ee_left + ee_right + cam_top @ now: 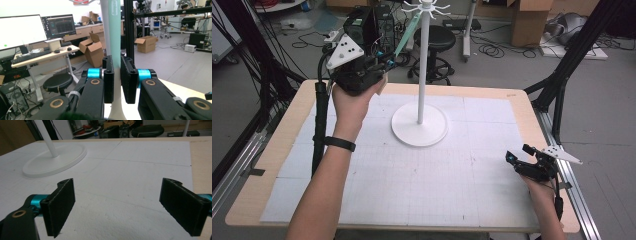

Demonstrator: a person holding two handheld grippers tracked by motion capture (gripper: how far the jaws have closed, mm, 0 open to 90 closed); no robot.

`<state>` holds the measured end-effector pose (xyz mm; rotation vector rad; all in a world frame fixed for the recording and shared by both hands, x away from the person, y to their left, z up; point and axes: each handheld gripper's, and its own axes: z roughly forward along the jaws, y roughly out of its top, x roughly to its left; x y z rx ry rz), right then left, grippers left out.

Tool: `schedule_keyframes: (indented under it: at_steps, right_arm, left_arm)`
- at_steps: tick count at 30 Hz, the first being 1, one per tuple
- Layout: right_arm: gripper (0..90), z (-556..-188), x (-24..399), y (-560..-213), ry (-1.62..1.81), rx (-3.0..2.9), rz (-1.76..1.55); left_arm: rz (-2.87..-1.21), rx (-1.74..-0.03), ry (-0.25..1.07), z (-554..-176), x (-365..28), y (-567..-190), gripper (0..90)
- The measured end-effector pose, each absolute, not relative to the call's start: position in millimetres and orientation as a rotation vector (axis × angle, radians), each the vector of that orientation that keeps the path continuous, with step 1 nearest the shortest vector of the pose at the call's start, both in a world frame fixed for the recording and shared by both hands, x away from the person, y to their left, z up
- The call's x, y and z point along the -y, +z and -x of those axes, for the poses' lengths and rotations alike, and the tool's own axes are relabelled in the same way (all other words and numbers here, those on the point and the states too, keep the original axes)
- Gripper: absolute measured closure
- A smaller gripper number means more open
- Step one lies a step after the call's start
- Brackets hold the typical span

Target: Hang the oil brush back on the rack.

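Strip pinched at the stand

Strip (114, 30), mint green, is pinched between the left tool's (116, 82) jaws, raised beside the white stand (420, 120) near its hooked top. The stand sits mid-surface (492, 200) on a round base. The right tool (125, 207) rests low at the surface's right edge, jaws spread wide.

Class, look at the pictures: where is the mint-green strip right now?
In the high view the mint-green strip slants from the left gripper up to the white stand's hooked top, left of its pole; the left gripper view shows the jaws clamping it.
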<state>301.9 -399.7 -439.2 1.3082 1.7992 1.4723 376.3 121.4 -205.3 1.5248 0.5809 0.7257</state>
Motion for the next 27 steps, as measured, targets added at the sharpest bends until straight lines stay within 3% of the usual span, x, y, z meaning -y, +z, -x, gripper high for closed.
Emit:
schedule_keyframes:
  at_steps: [4, 5, 6, 7, 8, 12, 17, 27]
  right_arm:
    - [12.2, -302.1, 399.6, -439.5, 1.469, -1.802, -1.309]
    - [12.2, -302.0, 399.8, -439.5, 1.465, -1.804, -1.311]
    - [12.2, -302.0, 399.8, -439.5, 1.465, -1.804, -1.311]
    - [12.3, -301.9, 399.7, -439.5, 1.467, -1.804, -1.311]
    - [12.3, -301.9, 399.7, -439.5, 1.467, -1.804, -1.311]
    - [12.3, -302.2, 399.6, -439.6, 1.468, -1.805, -1.304]
    - [12.3, -301.9, 398.8, -439.5, 1.463, -1.811, -1.311]
    - [12.3, -302.3, 397.0, -440.2, 1.455, -1.817, -1.301]
  left_arm:
    - [-1.536, -0.593, 0.712, -379.8, -121.0, -207.6, 79.3]
    - [-1.540, -0.595, 0.707, -380.7, -120.6, -208.4, 71.4]
    - [-1.546, -0.603, 0.697, -382.0, -120.4, -209.1, 71.4]
    - [-1.555, -0.618, 0.672, -383.7, -120.5, -210.6, 54.6]
    - [-1.565, -0.629, 0.663, -384.3, -120.5, -211.7, 54.6]
    - [-1.594, -0.637, 0.652, -381.5, -123.8, -220.1, 39.2]
    - [-1.622, -0.635, 0.599, -374.3, -139.5, -238.6, 28.0]
    - [-1.705, -0.647, 0.610, -347.0, -182.3, -296.3, 19.2]
